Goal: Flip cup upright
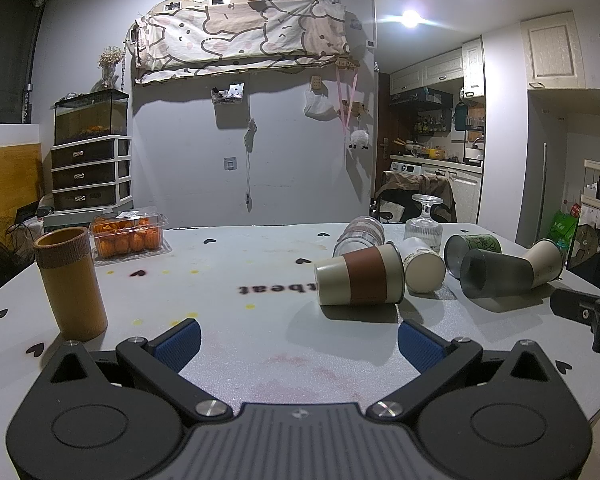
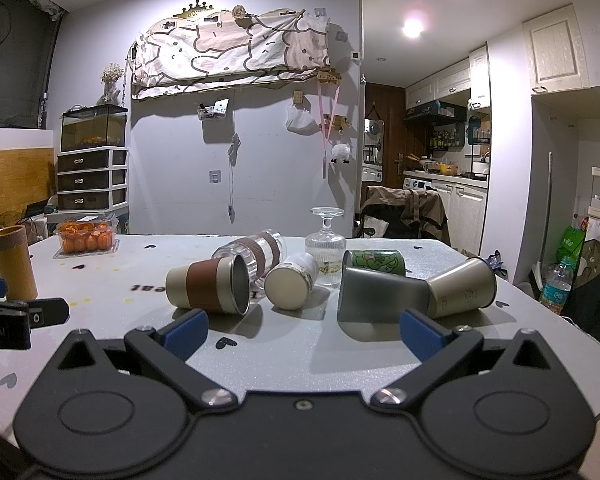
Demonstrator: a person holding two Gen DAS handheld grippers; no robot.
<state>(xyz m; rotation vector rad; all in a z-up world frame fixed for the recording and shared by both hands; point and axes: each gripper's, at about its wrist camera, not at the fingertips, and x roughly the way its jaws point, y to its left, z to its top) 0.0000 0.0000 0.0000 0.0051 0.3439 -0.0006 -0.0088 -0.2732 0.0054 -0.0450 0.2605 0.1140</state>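
Note:
Several cups lie on their sides on the white table [image 1: 260,320]. A beige cup with a brown sleeve [image 1: 360,280] [image 2: 208,286] lies nearest. Beside it are a white cup [image 1: 422,266] [image 2: 290,285], a clear banded glass [image 1: 360,236] [image 2: 256,254], a dark grey cup [image 1: 496,274] [image 2: 376,294], a green printed cup [image 1: 476,246] [image 2: 376,260] and a beige metal cup [image 1: 546,266] [image 2: 464,286]. A stemmed glass [image 1: 424,224] [image 2: 326,240] stands upside down. My left gripper [image 1: 298,340] is open and empty, short of the brown-sleeved cup. My right gripper [image 2: 304,330] is open and empty before the cups.
A tall yellow bamboo cup [image 1: 70,284] [image 2: 14,264] stands upright at the left. A clear box of oranges [image 1: 128,236] [image 2: 85,238] sits at the far left edge. The right gripper's body [image 1: 588,314] shows at the right of the left view; the left gripper's body [image 2: 12,316] shows at the left of the right view.

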